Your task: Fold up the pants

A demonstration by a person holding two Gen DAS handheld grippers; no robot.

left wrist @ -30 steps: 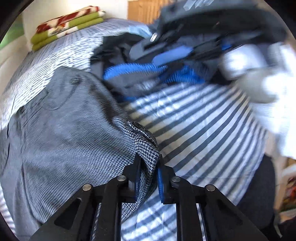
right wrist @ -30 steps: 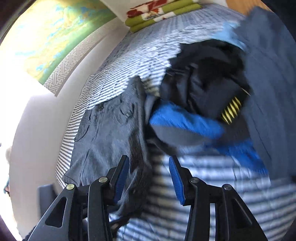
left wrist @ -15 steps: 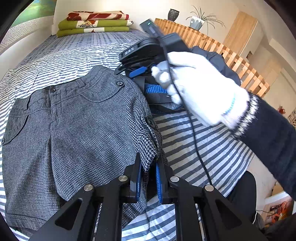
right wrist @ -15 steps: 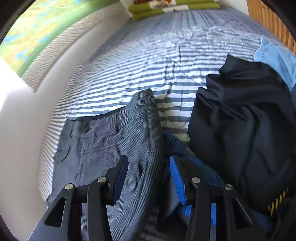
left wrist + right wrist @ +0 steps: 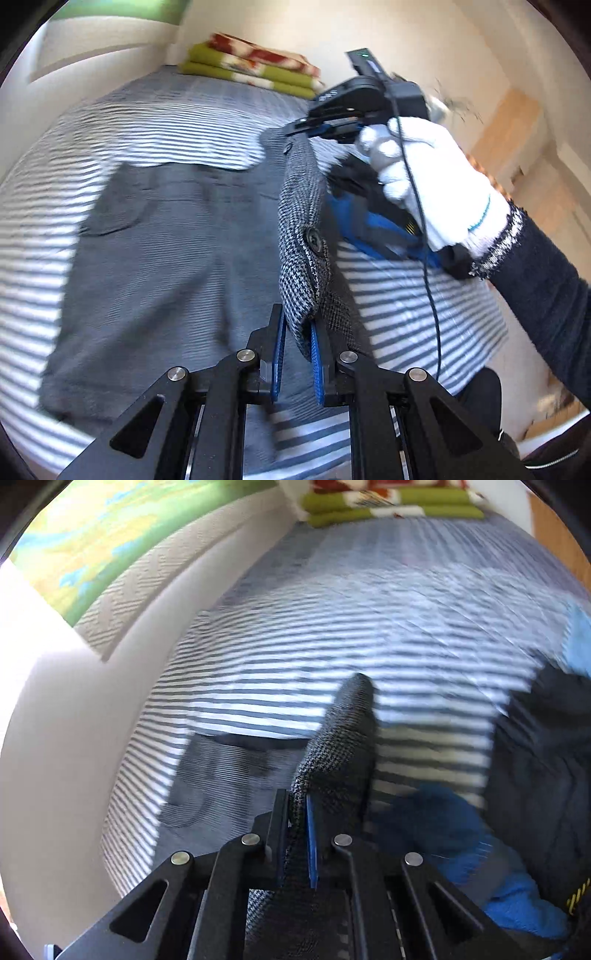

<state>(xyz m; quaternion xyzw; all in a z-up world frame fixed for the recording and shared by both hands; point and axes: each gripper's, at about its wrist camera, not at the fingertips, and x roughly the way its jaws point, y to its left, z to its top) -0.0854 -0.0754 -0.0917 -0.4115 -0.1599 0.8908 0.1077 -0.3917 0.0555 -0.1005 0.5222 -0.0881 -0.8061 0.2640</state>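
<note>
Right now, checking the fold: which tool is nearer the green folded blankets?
Right. The right tool grips the pants at their far end, toward the green blankets; the left tool grips the near end.

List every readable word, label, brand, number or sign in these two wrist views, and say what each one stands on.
No text can be read in either view.
Right gripper: pale marks on its black housing, too blurred to read.
Dark garment: yellow marks at the lower right edge, stripes or letters, cannot tell which.
Grey pants, striped bedcover, folded blankets: pattern only, no lettering.
</note>
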